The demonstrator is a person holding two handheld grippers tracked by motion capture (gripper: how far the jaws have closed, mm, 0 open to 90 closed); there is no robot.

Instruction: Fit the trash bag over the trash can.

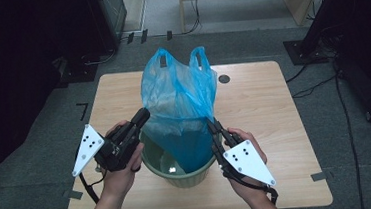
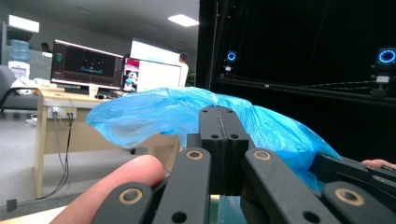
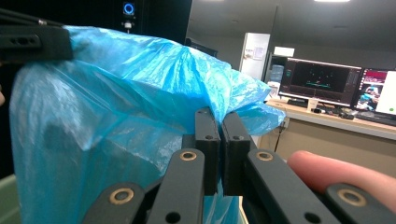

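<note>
Blue plastic bag [image 1: 181, 102] stands half inside green bin [image 1: 179, 174], near-centre of table [image 1: 264, 108]. Left claw [image 1: 143, 116] and right claw [image 1: 212, 126] both clamped on bag rim, opposite sides. Film thin, light, slippery, tears easily; best held by doubled rim.

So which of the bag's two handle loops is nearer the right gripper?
The loop at high view's right, above the right gripper; the other loop sits toward the left gripper.

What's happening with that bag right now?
A person is fitting a blue plastic bag into a green bin on the wooden table. The left gripper and right gripper each pinch the bag's rim on opposite sides. The bag's bottom hangs inside the bin, handles standing above.
</note>
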